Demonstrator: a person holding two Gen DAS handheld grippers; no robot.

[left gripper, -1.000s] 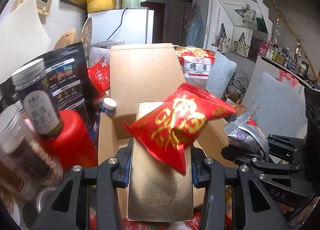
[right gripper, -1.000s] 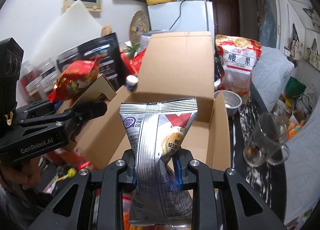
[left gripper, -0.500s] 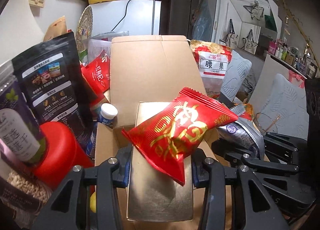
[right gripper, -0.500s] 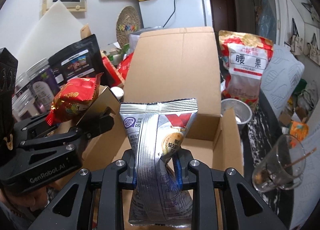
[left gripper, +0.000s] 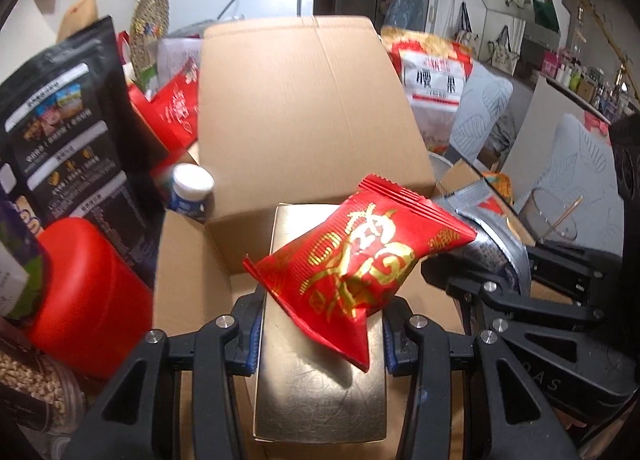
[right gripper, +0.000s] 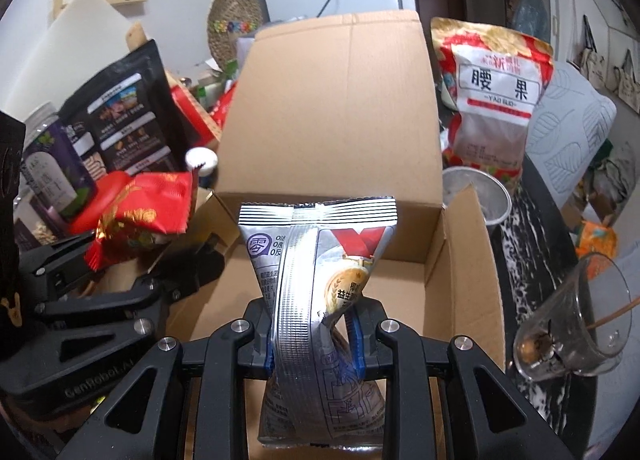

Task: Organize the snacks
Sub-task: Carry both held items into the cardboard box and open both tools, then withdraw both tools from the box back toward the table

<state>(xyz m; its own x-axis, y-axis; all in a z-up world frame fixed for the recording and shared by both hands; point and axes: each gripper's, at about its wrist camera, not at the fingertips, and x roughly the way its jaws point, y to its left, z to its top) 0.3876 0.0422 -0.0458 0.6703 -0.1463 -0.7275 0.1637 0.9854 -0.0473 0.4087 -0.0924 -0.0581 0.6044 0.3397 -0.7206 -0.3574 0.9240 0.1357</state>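
Both tongs have come forward and down over the past second, so the cardboard box (right gripper: 336,108) now fills more of each view and I judge the drop-in close. My left tongs (left gripper: 320,334) clamp a gold box (left gripper: 320,380) with a red snack packet (left gripper: 360,260) lying on top; my right tongs (right gripper: 316,334) pinch a silver snack pouch (right gripper: 316,260), nearly closed. Each pair tilts steeply downward above the box's open mouth, side by side.
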